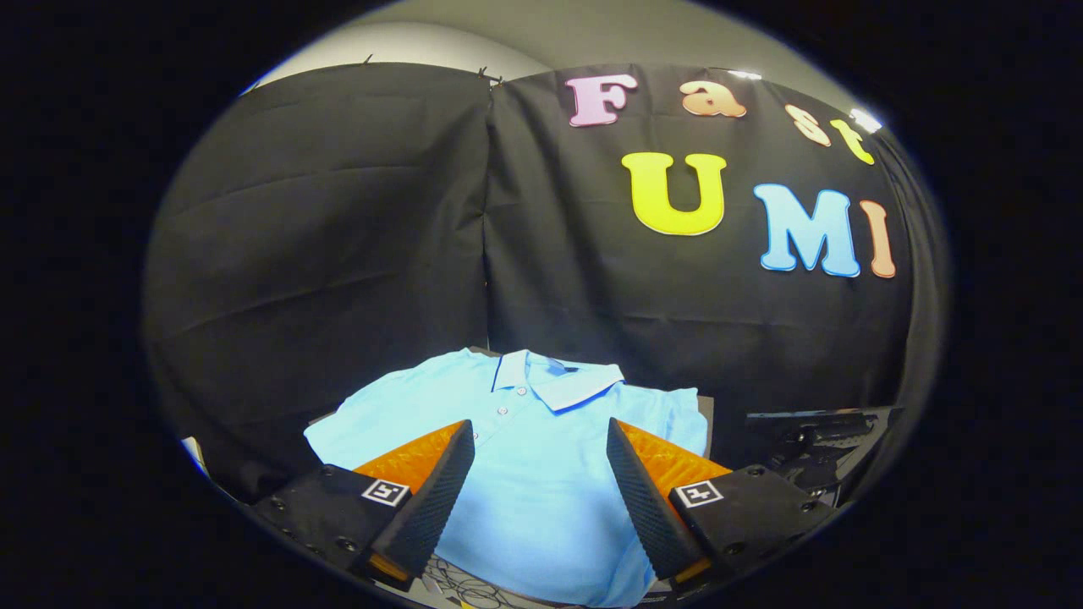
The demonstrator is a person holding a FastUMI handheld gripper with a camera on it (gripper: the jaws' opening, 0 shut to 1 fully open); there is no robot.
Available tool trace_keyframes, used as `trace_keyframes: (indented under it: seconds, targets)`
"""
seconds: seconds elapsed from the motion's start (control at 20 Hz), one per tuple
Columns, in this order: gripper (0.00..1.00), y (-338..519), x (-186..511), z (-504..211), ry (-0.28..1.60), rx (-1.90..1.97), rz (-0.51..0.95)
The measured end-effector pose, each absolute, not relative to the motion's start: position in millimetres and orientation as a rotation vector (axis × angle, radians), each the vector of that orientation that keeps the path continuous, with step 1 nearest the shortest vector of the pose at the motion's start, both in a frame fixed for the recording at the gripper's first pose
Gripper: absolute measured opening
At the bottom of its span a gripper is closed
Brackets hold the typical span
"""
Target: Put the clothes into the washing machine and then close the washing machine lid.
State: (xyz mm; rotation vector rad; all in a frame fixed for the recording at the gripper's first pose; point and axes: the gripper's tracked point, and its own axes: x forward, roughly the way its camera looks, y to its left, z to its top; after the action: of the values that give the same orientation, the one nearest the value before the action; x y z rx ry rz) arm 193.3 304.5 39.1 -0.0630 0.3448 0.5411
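Gripper (pixel 540 457) hovers level with fingers spread wide, empty, over a light blue polo shirt (pixel 533 474) lying flat on the bench.

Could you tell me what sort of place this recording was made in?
Likely a cloth-walled recording booth, not a home laundry: black cloth wall hangs behind, a light blue polo shirt lies spread flat, and the open tool is above it.

Black cloth (pixel 338 254) hangs as the booth's wall in two panels (meeting at a vertical seam), creased; above it a pale ceiling (pixel 541 34) shows, with bright light spots (pixel 865 118) at the cloth's top edge
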Motion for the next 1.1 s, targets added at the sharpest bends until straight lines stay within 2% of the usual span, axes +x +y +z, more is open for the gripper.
trace_keyframes:
  seconds: [0.9,1.1]
  targets:
    - [0.98,379,227,-14,0.672,-0.121,0.623]
    - [0.97,382,230,-22,0.691,-0.152,0.622]
